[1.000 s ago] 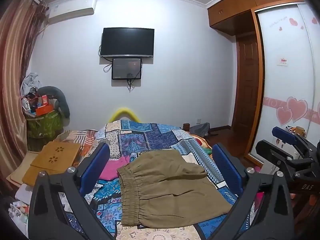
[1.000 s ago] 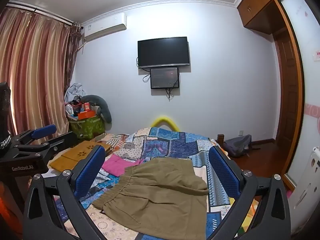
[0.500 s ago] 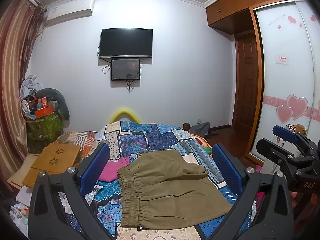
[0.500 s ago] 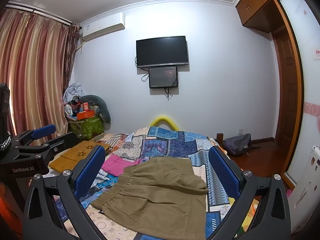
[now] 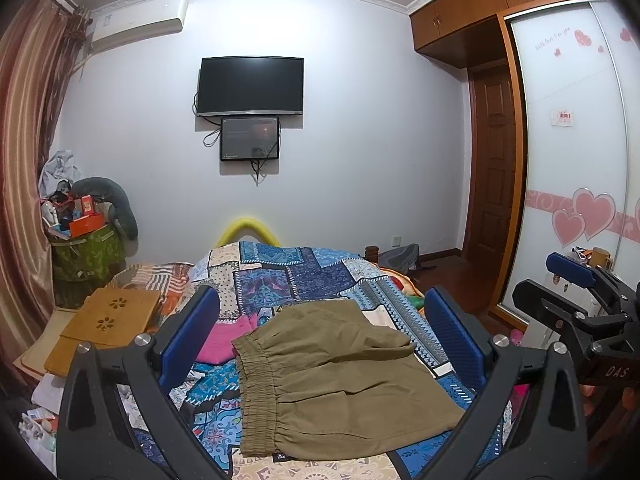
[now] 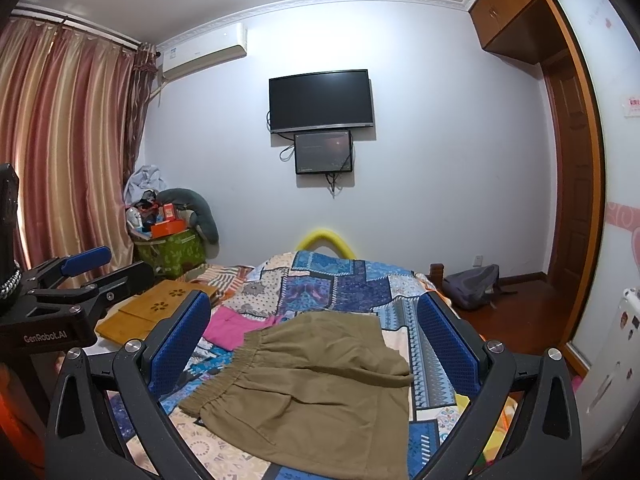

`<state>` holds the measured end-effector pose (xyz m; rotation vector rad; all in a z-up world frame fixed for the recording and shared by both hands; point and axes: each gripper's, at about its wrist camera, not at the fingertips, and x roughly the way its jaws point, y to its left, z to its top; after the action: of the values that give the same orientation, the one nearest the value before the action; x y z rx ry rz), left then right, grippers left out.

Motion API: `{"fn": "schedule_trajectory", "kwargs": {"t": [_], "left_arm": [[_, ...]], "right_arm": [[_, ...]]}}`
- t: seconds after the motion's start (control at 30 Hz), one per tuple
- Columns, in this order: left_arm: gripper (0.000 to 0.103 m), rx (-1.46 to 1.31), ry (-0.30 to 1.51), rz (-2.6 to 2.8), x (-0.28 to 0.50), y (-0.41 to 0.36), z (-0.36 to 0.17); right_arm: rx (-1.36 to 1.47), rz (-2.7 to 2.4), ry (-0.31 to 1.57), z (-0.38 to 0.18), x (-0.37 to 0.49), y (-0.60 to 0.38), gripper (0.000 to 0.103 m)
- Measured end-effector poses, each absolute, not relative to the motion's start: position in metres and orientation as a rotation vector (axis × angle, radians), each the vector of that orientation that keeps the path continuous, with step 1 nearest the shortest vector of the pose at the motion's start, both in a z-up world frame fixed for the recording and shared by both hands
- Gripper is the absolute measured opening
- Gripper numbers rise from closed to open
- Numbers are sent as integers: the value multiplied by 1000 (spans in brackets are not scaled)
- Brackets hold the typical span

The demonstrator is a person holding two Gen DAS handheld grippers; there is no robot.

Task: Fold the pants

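The left gripper and right gripper are wide open, holding nothing, above soft, wrinkly brown pants on a patchwork quilt.

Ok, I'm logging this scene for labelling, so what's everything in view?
pants: 1, olive, folded on bed
quilt: 1, blue patchwork, covering bed
pink cloth: 1, left of pants
wooden boards: tan, bed's left side
TV: 1, black, on wall
small screen: 1, under TV
backpack: 1, grey, on floor
left gripper: blue pads, open
right gripper: blue pads, open
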<state>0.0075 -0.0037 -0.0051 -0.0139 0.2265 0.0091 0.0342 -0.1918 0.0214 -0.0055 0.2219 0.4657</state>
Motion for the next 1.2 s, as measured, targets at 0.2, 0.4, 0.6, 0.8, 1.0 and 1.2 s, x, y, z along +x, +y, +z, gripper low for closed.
{"fn": "schedule_trajectory", "kwargs": {"t": [0.2,0.4,0.6,0.8,1.0,1.2], "left_arm": [[103,-18,230,7,8,-3,-7],[103,-17,231,9,10,-3,-7],[103,-21,234,7,12,-3,-8],[103,-21,235,8,12,-2,-8],[103,-19,233,10,12,-2,-9],[103,-19,233,9,12,-2,-8]], "right_arm": [[-1,462,224,22,34,-193,103],[0,462,223,21,35,-193,103],[-2,461,225,21,35,-194,103],[-2,461,226,21,35,-194,103],[0,462,226,21,35,-194,103],[0,461,224,20,34,-194,103]]}}
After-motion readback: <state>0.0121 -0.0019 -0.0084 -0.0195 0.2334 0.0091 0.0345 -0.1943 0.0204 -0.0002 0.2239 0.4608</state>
